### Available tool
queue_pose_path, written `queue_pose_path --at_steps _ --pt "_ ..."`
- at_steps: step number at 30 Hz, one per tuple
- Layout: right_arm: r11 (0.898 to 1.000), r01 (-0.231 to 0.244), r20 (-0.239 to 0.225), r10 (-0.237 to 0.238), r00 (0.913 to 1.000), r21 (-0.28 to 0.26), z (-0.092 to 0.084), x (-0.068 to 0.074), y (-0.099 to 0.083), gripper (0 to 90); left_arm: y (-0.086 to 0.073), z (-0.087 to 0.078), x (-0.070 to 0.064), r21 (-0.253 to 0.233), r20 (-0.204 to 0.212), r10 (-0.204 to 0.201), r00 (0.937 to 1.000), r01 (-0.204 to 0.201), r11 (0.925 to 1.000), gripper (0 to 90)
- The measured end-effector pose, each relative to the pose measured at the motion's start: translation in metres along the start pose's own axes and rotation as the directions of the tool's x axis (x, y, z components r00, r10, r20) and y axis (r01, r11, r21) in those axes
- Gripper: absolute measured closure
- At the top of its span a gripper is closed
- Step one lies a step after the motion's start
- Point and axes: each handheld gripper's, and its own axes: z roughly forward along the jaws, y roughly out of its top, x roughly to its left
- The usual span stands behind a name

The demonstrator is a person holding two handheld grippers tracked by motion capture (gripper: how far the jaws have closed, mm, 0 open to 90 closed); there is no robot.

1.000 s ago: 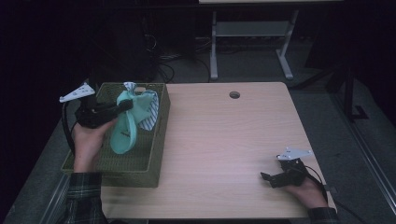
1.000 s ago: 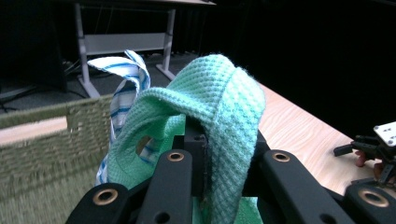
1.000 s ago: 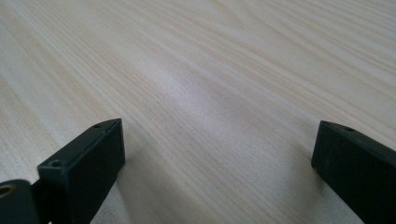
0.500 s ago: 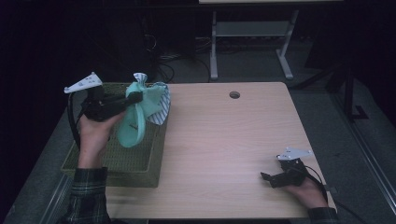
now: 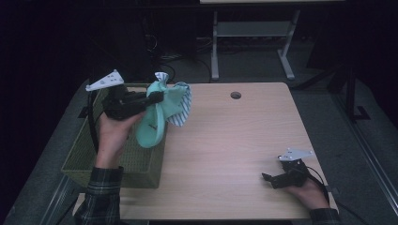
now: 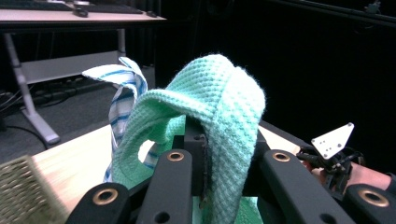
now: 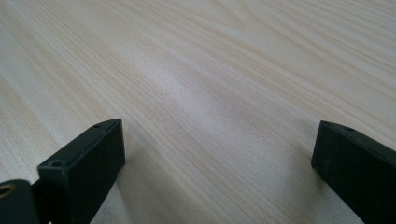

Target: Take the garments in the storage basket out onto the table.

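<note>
- Since a second ago the left gripper has lifted the mint cloth out of the green basket, toward its 1 o'clock.
- Its jaws are clenched on the mint cloth and a blue-striped cloth.
- Right gripper rests on the table, jaws released wide.
- The cloths droop from the left jaws above the basket's 3 o'clock rim.

Wooden table; round hole; perhaps a metal stand behind.

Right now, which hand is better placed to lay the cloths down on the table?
Left. The left gripper is shut on the green cloth and striped cloth, above the basket edge. The right gripper rests open at the table's near corner.
</note>
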Motion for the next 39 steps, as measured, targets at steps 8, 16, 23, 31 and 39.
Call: queue_pose_path --at_steps 8,16,23,31,39 --pt "1.0 0.0 0.0 0.0 1.0 0.0 0.0 0.0 0.0 2.5 -0.002 0.022 -0.015 0.015 0.043 0.013 0.999 -0.013 0.9998 78.1" --pt "1.0 -0.001 0.0 0.001 1.0 0.001 0.0 0.0 0.0 2.5 -0.014 0.047 -0.026 0.032 0.088 0.003 0.9961 -0.006 0.9995 78.1" --pt "1.0 -0.004 -0.001 0.004 1.0 0.0 0.0 0.0 0.0 2.4 -0.027 0.064 -0.031 0.047 0.106 -0.009 0.9943 0.004 0.9989 78.2" --pt "1.0 -0.003 -0.001 0.003 1.0 0.0 0.0 0.0 0.0 2.4 -0.048 0.084 -0.039 0.057 0.116 -0.013 0.9932 0.007 0.9983 78.1" --pt "1.0 -0.003 -0.001 0.003 1.0 -0.001 0.0 0.0 0.0 2.4 -0.068 0.106 -0.045 0.087 0.128 -0.026 0.9915 0.015 0.9961 77.9"
